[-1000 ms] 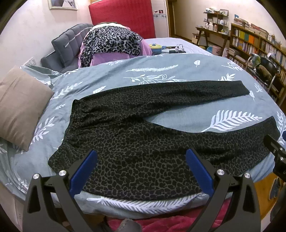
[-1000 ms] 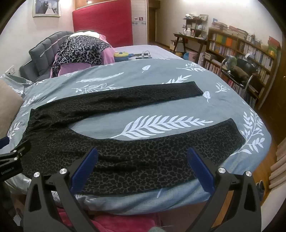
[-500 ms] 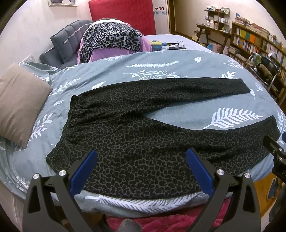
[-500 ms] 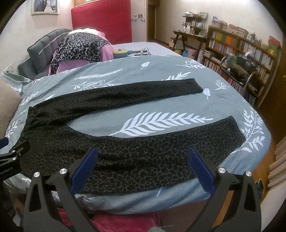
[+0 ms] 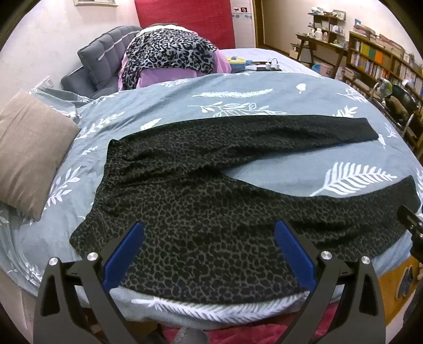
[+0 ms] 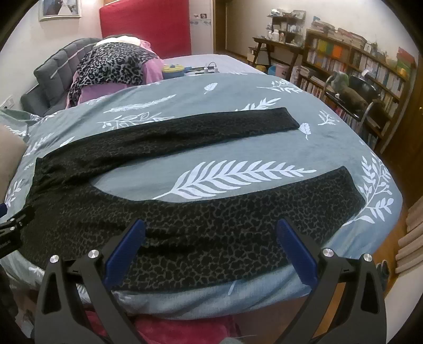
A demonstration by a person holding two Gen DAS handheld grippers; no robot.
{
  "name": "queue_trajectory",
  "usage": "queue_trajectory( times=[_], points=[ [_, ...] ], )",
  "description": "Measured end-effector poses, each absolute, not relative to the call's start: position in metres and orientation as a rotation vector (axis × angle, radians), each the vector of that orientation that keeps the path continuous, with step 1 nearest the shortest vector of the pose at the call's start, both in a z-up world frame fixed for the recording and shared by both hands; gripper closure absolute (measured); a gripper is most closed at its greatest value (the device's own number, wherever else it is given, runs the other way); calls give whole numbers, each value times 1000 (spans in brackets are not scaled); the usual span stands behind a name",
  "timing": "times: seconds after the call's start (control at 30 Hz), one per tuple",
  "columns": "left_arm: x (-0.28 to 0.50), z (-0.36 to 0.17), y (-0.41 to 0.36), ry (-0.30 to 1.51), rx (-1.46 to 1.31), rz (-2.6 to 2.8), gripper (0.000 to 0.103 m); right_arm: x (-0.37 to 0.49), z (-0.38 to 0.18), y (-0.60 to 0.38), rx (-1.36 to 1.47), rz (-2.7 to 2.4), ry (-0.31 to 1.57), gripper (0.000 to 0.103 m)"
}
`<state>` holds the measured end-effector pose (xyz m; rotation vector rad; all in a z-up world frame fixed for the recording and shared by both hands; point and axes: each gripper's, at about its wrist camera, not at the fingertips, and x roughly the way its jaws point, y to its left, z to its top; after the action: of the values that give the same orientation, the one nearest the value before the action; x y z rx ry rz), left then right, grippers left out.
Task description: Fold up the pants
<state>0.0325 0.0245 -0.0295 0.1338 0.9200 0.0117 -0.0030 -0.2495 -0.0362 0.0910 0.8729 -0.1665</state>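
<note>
Two grippers hang above the near edge of a bed, neither touching cloth: the left gripper (image 5: 208, 238) over the seat of the pants (image 5: 211, 201), the right gripper (image 6: 210, 238) over the nearer leg, each with its blue-padded jaws spread wide and empty. The dark spotted pants lie flat on a grey duvet (image 5: 290, 90) printed with white leaves, waistband toward a brown cushion (image 5: 29, 148) on the left, both legs splayed apart to the right with bare duvet showing between them. No fold appears to have been made; bringing one leg over the other and doubling the length both look to remain. A heap of clothes (image 5: 169, 58) sits beyond, by a red headboard (image 5: 185, 18).
</note>
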Motion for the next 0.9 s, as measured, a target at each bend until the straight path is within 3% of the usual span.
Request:
queue_trajectory(
  times=[0.6,0.9],
  points=[
    [100,-51,87,989,66,130,5,63,-46,-265,117,-175,923,2],
    [179,-74,167,1059,-41,228,5,88,-64,-265,91,-180,970,2]
  ],
)
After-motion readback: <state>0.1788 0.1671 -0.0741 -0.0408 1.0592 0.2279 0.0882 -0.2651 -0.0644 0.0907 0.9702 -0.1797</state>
